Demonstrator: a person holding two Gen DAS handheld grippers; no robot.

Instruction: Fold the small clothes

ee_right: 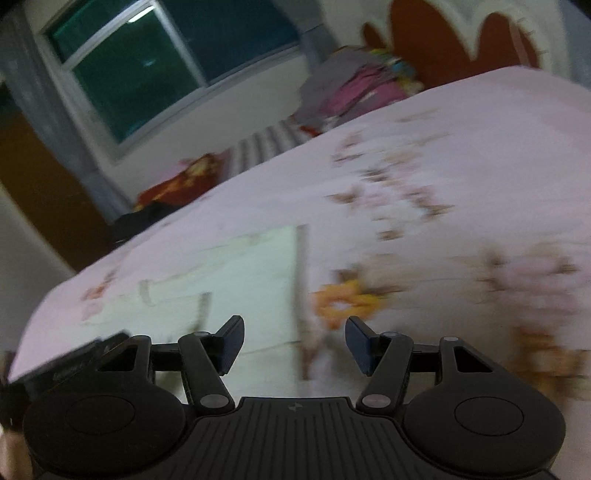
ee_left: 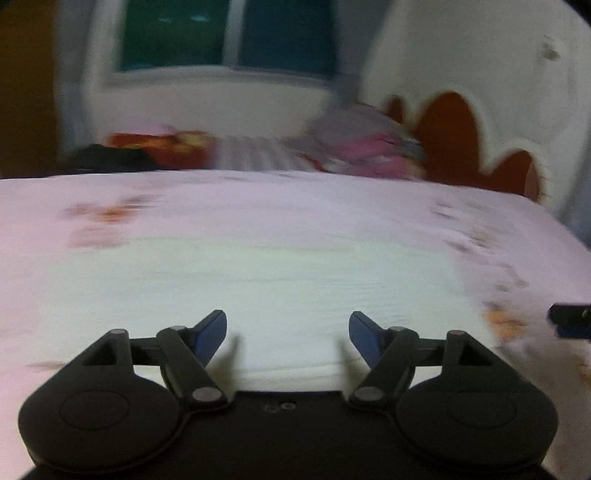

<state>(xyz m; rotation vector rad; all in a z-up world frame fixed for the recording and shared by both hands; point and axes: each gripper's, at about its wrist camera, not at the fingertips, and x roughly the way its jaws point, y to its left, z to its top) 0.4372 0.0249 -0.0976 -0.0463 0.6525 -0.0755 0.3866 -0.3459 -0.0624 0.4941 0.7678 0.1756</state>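
Left wrist view: the left claw (ee_left: 288, 334), black with blue fingertip pads (ee_left: 210, 332), stands with its fingers wide apart and nothing between them. Directly ahead of and beneath the claw lies the pale cream small garment (ee_left: 273, 273), spread flat on the pink floral-printed bed sheet (ee_left: 258, 199); motion blur hides its edges and details. At the far right, level with the fingertips, a dark part of the right claw (ee_left: 570, 319) enters the frame. Beyond the far edge of the bed, ahead and to the right of the claw, sits a blurred pile of grey and pink clothes (ee_left: 362, 144); ahead and to the left lies a red patterned cloth (ee_left: 162, 146). A dark-paned window (ee_left: 229, 33) fills the wall above. Right wrist view: the right claw (ee_right: 294, 338) likewise stands with its fingers well apart, gripping nothing. The pale cream small garment (ee_right: 243, 269) lies flat on the bed sheet (ee_right: 461, 147), ahead and to the left of this claw, with its straight right edge running roughly ahead of the gap between the fingers. A yellow-orange flower print (ee_right: 345, 299) on the sheet lies just ahead of the right finger. A dark part of the left claw (ee_right: 70, 360) shows at the lower left.
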